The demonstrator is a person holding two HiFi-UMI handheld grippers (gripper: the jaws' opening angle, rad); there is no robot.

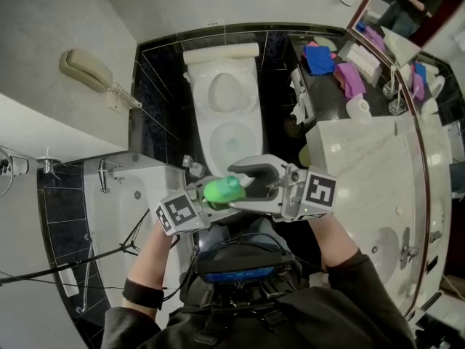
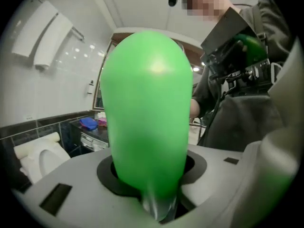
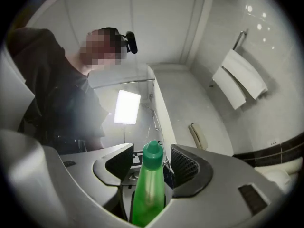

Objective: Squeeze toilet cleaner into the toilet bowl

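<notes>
Two grippers above toilet bowl (image 1: 206,126): left gripper (image 1: 212,201) clamped on green cleaner bottle (image 1: 224,190); right gripper (image 3: 145,163) spread, cap (image 3: 153,152) between jaws, untouched.

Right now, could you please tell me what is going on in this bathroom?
A person stands facing the open toilet bowl with a gripper in each hand. The left gripper is clamped on the green cleaner bottle; the right gripper has its jaws open around the cap, not pressing it. No squeezing yet.
</notes>
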